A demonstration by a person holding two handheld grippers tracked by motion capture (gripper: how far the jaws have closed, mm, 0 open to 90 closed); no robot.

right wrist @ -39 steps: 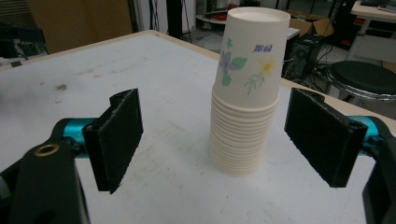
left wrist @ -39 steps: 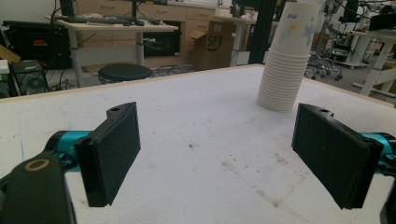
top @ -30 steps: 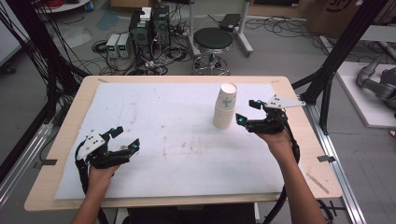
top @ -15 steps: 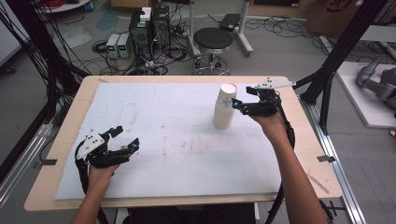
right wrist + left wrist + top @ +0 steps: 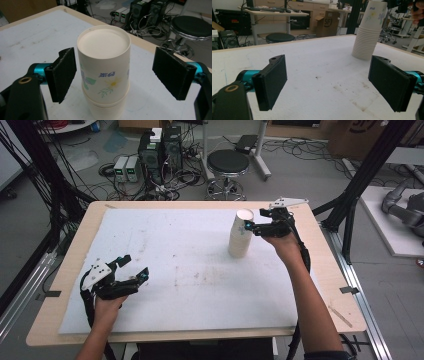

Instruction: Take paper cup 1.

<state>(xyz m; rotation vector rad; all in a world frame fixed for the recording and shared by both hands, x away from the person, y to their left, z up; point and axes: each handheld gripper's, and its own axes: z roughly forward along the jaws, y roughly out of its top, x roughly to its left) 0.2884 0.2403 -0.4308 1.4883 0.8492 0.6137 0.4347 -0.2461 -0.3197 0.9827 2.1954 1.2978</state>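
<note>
Standing between right gripper [image 5: 113, 77] jaws: cup stack [image 5: 105, 72]

Black stool [image 5: 228, 162] behind table [image 5: 90, 220]; computer towers [image 5: 160, 150] on floor.

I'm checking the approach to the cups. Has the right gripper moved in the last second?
Yes. The right gripper has moved left and toward the table's far edge, closing on the stack of paper cups, jaws open around the top cup.

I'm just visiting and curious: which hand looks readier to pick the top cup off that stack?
The right. Its hand-held gripper is open with a jaw on either side of the top cup of the cup stack. The left hand-held gripper is open too, but far off near the table's front edge.
</note>
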